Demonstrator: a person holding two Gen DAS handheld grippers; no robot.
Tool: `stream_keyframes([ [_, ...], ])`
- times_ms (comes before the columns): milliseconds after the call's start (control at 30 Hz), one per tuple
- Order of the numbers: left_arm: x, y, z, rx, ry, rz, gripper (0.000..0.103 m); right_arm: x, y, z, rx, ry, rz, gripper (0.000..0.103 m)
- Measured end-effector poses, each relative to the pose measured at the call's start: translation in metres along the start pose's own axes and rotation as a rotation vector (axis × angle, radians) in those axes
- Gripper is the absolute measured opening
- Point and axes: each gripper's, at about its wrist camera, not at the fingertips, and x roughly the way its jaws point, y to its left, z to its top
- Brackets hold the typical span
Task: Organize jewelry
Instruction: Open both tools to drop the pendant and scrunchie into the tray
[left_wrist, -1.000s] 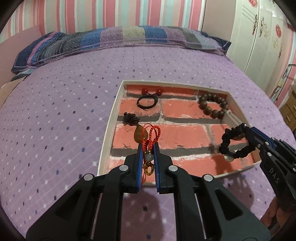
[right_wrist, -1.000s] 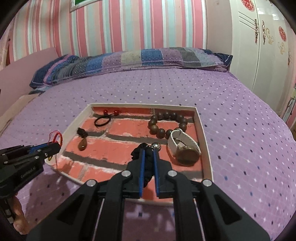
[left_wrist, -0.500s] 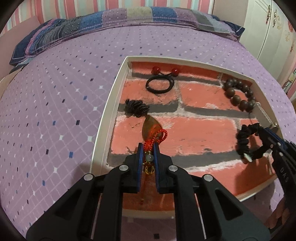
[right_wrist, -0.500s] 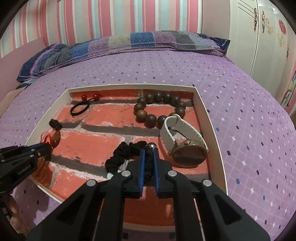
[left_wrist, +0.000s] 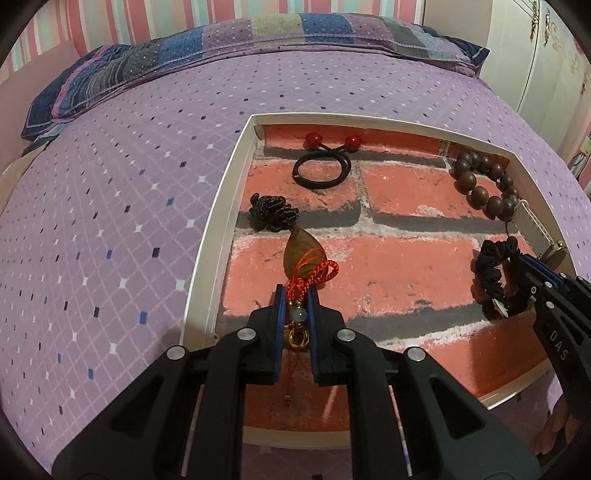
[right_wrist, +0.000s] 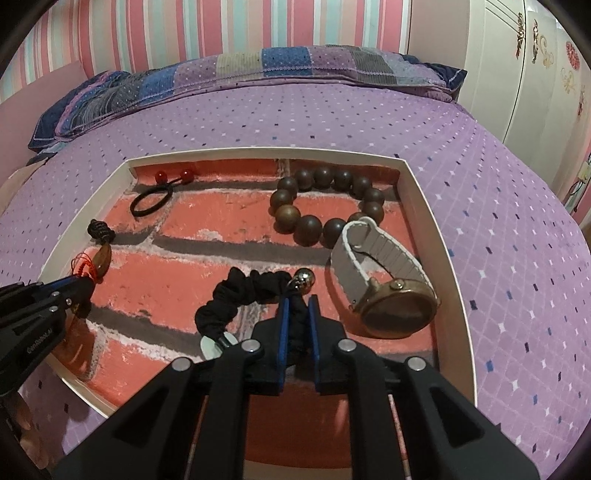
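Both tongs pitched steeply down over white tray (left_wrist: 221, 229) on purple bed (left_wrist: 110, 206). Left tongs (left_wrist: 295, 306) clenched on red cord charm (left_wrist: 312, 273), near tray's left wall; cord loop draped over amber pendant (left_wrist: 297, 249) lying on brick-print floor. Right tongs (right_wrist: 298, 310) just easing apart, black scrunchie bracelet (right_wrist: 255, 286) still pinched between pads, resting on tray floor beside watch (right_wrist: 395, 306). Bead bracelet (right_wrist: 325, 206) and hair tie (right_wrist: 151, 201) toward far wall. Fingers of holding hand visible bottom right in left view (left_wrist: 561, 432).
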Motion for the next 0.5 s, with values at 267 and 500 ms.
stream_keyframes([
  [267,-0.009,-0.005,0.0,0.011,-0.015,-0.001,0.01,-0.007,-0.003,0.0,-0.007,-0.014,-0.006,0.037],
  [500,-0.043,-0.007,0.0,0.013,-0.07,-0.015,0.035,-0.041,-0.014,0.004,0.011,-0.056,0.022,0.055],
])
